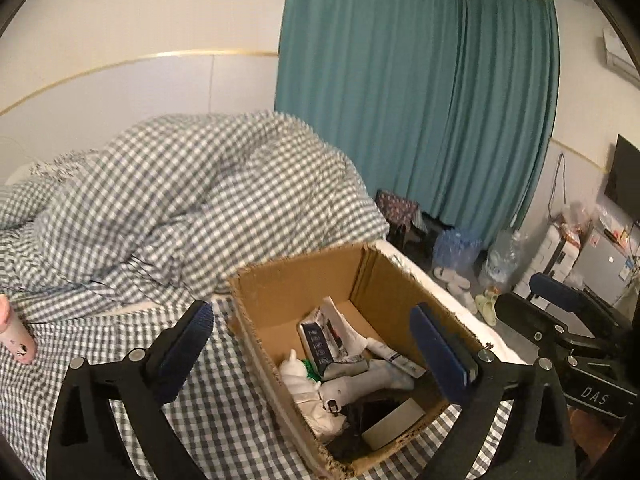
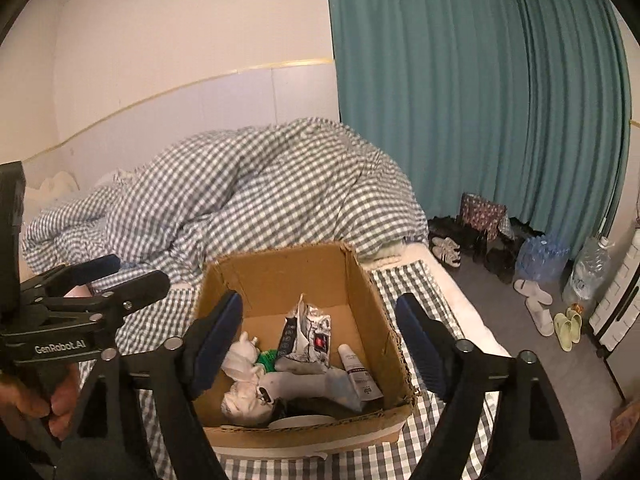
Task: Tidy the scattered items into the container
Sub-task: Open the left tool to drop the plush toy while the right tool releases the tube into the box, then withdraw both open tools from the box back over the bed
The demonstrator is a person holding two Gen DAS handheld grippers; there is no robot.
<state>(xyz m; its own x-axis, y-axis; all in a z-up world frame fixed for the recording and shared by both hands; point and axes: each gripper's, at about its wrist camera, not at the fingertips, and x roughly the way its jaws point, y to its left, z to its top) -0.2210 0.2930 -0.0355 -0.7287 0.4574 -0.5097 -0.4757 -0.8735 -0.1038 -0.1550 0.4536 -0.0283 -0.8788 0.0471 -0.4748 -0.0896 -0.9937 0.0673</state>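
An open cardboard box [image 1: 288, 280] [image 2: 272, 272] stands on the checked bed. Inside lie a crumpled foil packet [image 1: 324, 340] [image 2: 308, 332], a white tube [image 2: 358, 372], a grey sock [image 2: 316, 380], a white soft toy [image 1: 304, 392] and a white card [image 1: 394, 420]. A pink bottle [image 1: 16, 340] lies on the bed at the far left. My left gripper [image 1: 316, 352] is open and empty above the box. My right gripper [image 2: 320, 340] is open and empty above the box. Each gripper shows in the other's view, the left [image 2: 100, 280] and the right [image 1: 560, 300].
A heaped checked duvet [image 1: 180, 200] fills the bed behind the box. Teal curtains [image 1: 400, 100] hang at the back. On the floor to the right are slippers [image 2: 536, 300], shoes, water bottles [image 2: 544, 260] and a white cabinet [image 1: 560, 248].
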